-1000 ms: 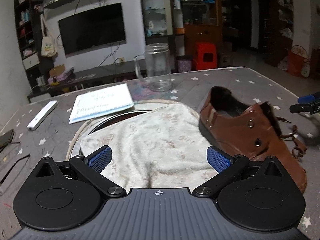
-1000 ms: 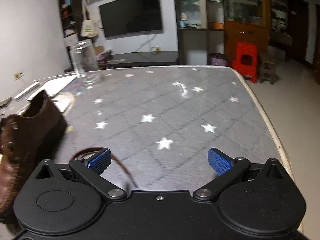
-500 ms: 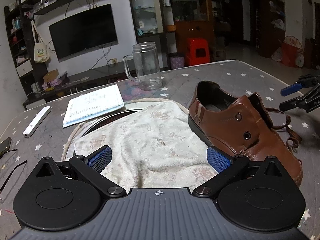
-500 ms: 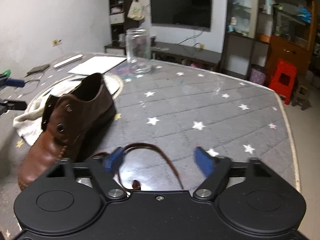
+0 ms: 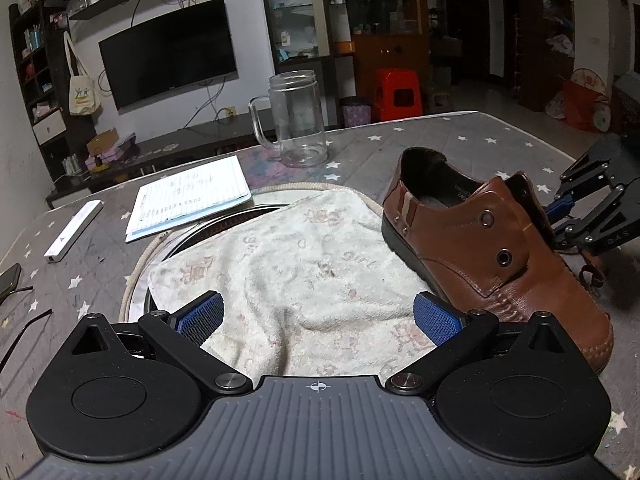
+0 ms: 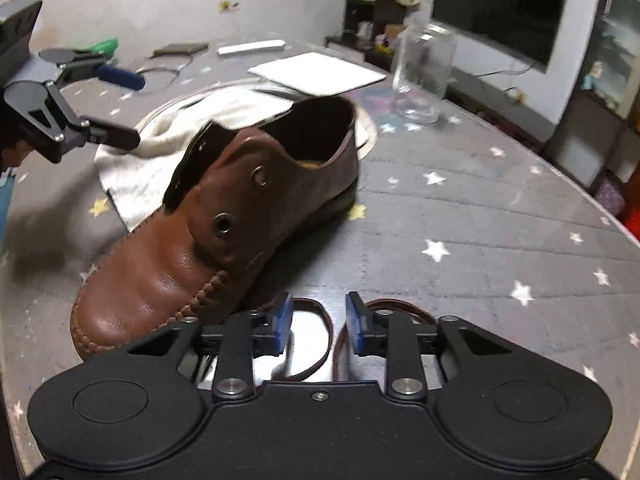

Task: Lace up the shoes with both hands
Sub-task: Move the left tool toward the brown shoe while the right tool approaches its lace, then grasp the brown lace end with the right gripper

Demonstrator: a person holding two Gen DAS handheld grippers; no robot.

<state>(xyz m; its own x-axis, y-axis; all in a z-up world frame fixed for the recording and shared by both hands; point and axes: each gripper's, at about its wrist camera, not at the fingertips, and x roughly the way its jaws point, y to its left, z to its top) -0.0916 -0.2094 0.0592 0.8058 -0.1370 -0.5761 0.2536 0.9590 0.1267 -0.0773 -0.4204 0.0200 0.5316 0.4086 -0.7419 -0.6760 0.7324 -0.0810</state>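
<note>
A grey star-printed table [image 5: 440, 136] is shown. The brown shoe [image 6: 224, 224], eyelets unlaced, lies at frame centre; its lace [image 6: 320, 344] is seen between the closing, not yet touching pads of the right gripper [image 6: 316, 326]. The left gripper [image 5: 318, 316] is spread over a towel [image 5: 304, 264]. The notebook [image 5: 192, 196] writing is unreadable.

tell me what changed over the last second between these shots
The right gripper swung round from facing bare table to facing the brown shoe, ending low beside its toe. Its jaws, wide before, are closing around a loop of the brown lace; the pads do not yet press it. The left gripper stayed open over the towel. Shoe, glass mug and notebook did not move.
</note>
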